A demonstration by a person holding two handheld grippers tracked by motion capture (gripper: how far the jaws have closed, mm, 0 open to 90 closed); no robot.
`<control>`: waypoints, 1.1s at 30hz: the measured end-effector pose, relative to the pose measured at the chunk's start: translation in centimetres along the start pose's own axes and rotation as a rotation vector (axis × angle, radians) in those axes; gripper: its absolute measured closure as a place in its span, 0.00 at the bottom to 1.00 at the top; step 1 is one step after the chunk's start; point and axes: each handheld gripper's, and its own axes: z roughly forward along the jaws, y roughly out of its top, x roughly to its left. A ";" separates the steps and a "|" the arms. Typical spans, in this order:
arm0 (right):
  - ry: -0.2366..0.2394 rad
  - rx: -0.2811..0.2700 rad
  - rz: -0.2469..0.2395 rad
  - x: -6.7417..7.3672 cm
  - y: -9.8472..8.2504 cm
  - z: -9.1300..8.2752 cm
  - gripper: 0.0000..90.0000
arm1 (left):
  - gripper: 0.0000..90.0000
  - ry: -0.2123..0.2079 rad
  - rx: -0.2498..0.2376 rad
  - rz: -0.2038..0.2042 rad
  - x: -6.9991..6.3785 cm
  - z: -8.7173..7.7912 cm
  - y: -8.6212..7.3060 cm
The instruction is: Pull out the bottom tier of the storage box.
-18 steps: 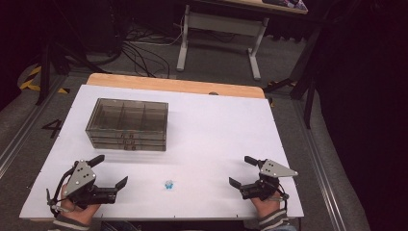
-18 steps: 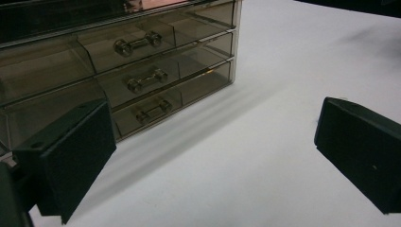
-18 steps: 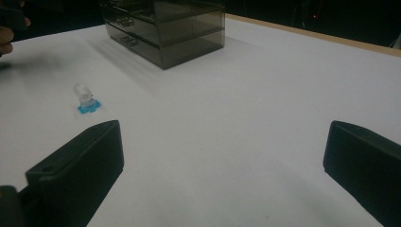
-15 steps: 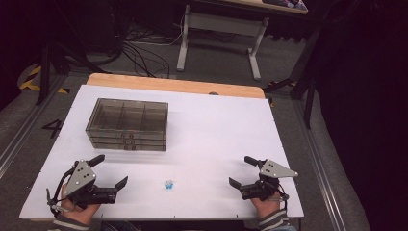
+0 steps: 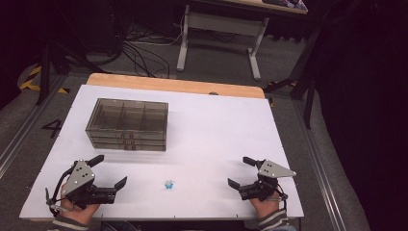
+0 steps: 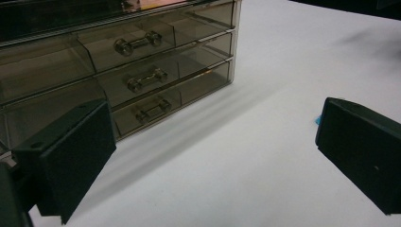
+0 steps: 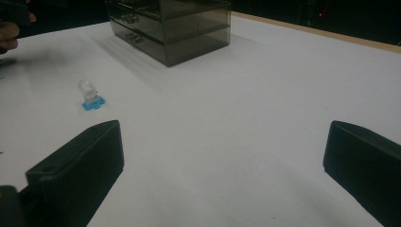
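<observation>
Blue-based trinket (image 5: 168, 184) sits alone on the white table (image 5: 216, 125), near the front edge, right between the two grippers and touching neither. From the right gripper view it reads as a small clear knob on a blue flower-shaped foot (image 7: 91, 99), standing upright. In the left gripper view just a sliver of blue (image 6: 317, 119) peeks out beside the right-hand jaw.

Left gripper (image 5: 109, 171) rests low at the front left corner, held in a hand (image 5: 77, 209), jaws spread wide with nothing between them. Right gripper (image 5: 241, 172) mirrors it at the front right, held in the other hand (image 5: 263, 207), jaws likewise wide apart and empty.

Further back on the left stands a smoky transparent drawer chest (image 5: 127, 124), well apart from the trinket. Three drawers stacked, each with a little metal handle (image 6: 138, 42), all pushed in. No lettering on the chest that can be read.

One bit of writing out there: a dark "4" (image 5: 52, 127) marked on the grey floor just left of the table.
</observation>
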 end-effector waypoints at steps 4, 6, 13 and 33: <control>0.010 0.001 0.007 0.0 0.0 0.1 0.00 | 0.00 -0.011 -0.003 0.007 0.1 -0.1 0.0; 0.011 -0.001 0.008 0.0 0.0 0.1 0.00 | 0.00 -0.015 0.000 0.006 0.1 -0.1 0.0; 0.013 0.011 0.006 0.0 0.0 0.2 0.00 | 0.01 -0.017 0.007 0.002 0.1 -0.1 0.0; 0.020 0.036 0.016 0.0 -0.1 0.4 0.00 | 0.02 -0.048 0.016 -0.019 0.9 1.0 1.3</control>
